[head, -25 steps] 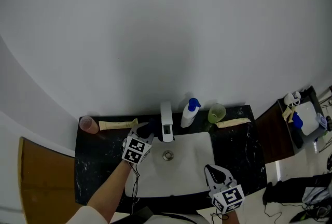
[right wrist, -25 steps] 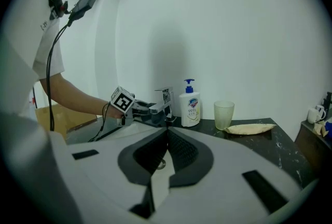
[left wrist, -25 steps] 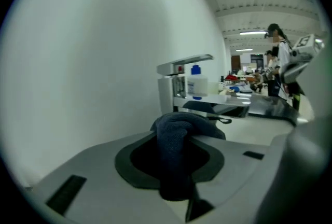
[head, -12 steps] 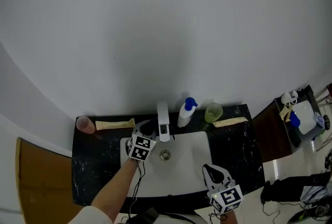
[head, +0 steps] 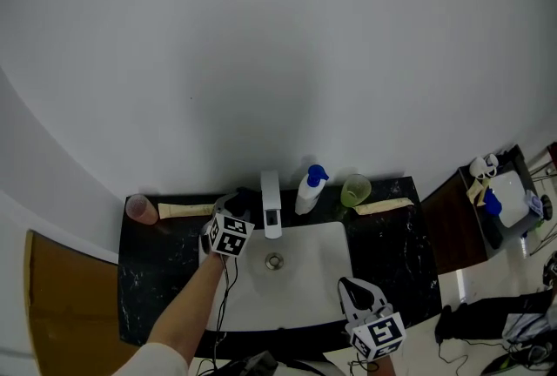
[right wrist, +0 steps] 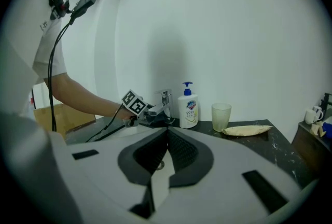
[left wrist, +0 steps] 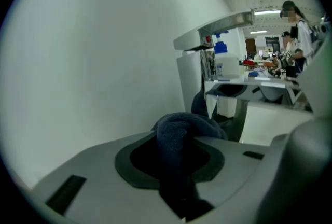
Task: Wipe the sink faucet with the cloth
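Observation:
The chrome faucet stands at the back of the white sink. My left gripper is just left of the faucet and shut on a dark blue cloth, which bunches out between the jaws. In the left gripper view the faucet's body rises close behind the cloth; whether they touch I cannot tell. My right gripper hovers at the sink's front right corner, shut, with nothing between its pads. From there the faucet and the left gripper's marker cube show.
On the black counter stand a soap bottle and a green cup right of the faucet, with a beige bundle beyond. A pink cup and another beige bundle lie left. A cluttered side table is at far right.
My left gripper, with the cloth, has moved back from over the basin toward the wall, beside the faucet's left side. The right gripper has kept still.

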